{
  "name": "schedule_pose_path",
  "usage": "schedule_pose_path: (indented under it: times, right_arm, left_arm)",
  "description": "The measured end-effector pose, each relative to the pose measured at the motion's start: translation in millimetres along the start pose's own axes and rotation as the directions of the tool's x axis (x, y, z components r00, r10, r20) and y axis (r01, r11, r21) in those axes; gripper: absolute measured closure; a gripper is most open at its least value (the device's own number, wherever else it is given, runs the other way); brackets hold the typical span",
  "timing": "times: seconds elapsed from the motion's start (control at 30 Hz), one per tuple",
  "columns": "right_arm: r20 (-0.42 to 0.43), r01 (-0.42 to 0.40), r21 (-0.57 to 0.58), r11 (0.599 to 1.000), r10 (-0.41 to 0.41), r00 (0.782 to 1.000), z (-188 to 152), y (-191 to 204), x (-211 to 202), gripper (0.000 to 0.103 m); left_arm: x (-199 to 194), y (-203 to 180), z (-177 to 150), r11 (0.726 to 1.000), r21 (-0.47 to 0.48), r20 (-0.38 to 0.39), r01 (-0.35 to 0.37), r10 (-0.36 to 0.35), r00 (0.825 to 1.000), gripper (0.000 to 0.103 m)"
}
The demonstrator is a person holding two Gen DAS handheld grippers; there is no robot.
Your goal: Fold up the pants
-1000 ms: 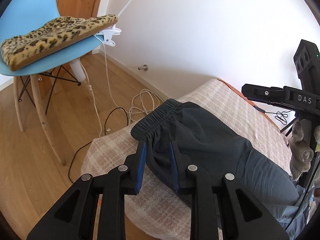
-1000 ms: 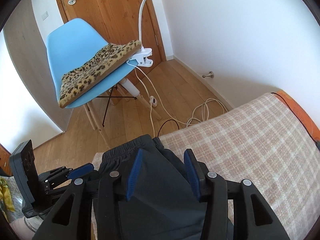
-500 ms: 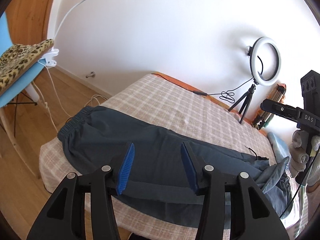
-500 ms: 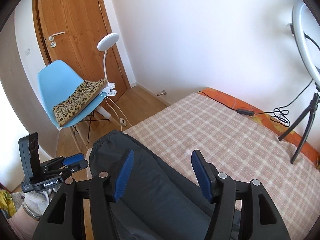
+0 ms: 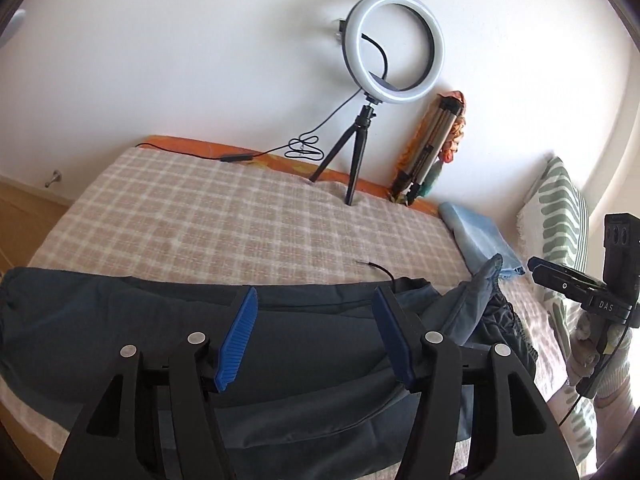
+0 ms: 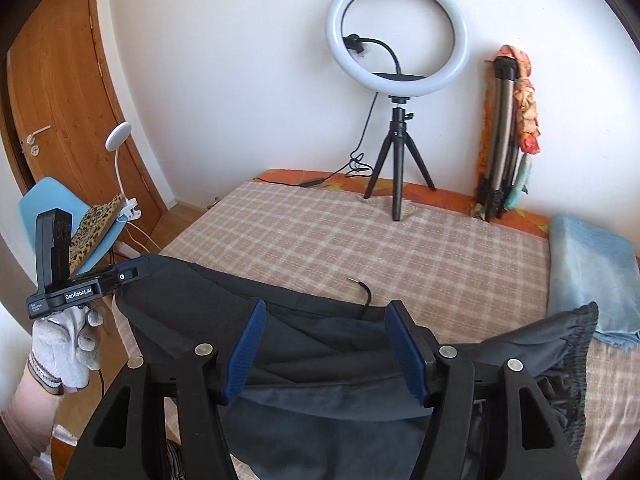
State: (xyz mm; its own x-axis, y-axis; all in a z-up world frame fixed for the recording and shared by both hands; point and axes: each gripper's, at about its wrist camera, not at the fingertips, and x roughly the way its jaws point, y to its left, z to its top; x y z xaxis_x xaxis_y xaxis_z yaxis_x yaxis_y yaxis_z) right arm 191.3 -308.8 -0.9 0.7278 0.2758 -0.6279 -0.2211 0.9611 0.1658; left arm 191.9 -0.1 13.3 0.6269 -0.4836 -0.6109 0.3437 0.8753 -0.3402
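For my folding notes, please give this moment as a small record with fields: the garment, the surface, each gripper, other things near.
garment: dark pants lying lengthwise on the near side of the bed, one end rumpled
surface: bed with checked blanket
left gripper: open, jaws have just been opening, above the pants, nothing gripped
right gripper: open, above the pants, nothing gripped
other things: ring light on tripod at the far edge; light blue cloth beside the rumpled end

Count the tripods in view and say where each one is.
2. The ring-light tripod stands on the bed near the wall; a folded tripod leans against the wall to its right.
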Motion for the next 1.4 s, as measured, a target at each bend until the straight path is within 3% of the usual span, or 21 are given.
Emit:
schedule_pose_path:
  times: [0.17, 0.3, 0.4, 0.63, 0.83, 1.07, 1.27, 1.37, 1.4]
  right_arm:
    - [-0.01, 0.101, 0.1, 0.99, -0.1, 0.995, -44, -58, -48, 0.037]
    - [-0.017, 0.157, 0.166, 0.974, -0.156, 0.988, -81, -95, -80, 0.037]
    - [-0.025, 0.196, 0.198, 0.961, -0.195, 0.981, -106, -117, -98, 0.037]
    - [-0.061, 0.248, 0.278, 0.928, -0.24, 0.969, -157, -156, -118, 0.037]
    - [-0.069, 0.244, 0.359, 0.901, -0.235, 0.97, -192, -185, -129, 0.037]
    - [-0.064, 0.229, 0.413, 0.881, -0.223, 0.973, -213, -212, -136, 0.037]
    - [-0.065, 0.212, 0.437, 0.874, -0.205, 0.977, -219, -222, -131, 0.037]
    - [-0.065, 0.207, 0.437, 0.875, -0.199, 0.978, -220, -222, -126, 0.037]
    - [-0.065, 0.205, 0.438, 0.875, -0.197, 0.978, -220, -222, -125, 0.037]
  left_arm:
    - [31, -68, 7, 0.99, 0.102, -0.075, 0.096, -0.089, 0.993, 0.039]
    - [61, -115, 11, 0.973, 0.132, -0.154, 0.187, -0.167, 0.974, 0.037]
    - [89, -144, 11, 0.96, 0.138, -0.225, 0.243, -0.209, 0.952, 0.037]
    - [151, -198, 11, 0.929, 0.06, -0.343, 0.365, -0.325, 0.881, 0.037]
    - [207, -244, 5, 0.936, 0.148, -0.412, 0.32, -0.236, 0.88, 0.037]
    - [258, -273, -12, 0.931, 0.242, -0.503, 0.274, -0.121, 0.856, 0.037]
    - [272, -280, -25, 0.925, 0.295, -0.494, 0.238, -0.066, 0.867, 0.037]
    - [272, -278, -25, 0.934, 0.272, -0.478, 0.233, -0.079, 0.875, 0.043]
    - [273, -277, -25, 0.937, 0.26, -0.474, 0.233, -0.087, 0.876, 0.055]
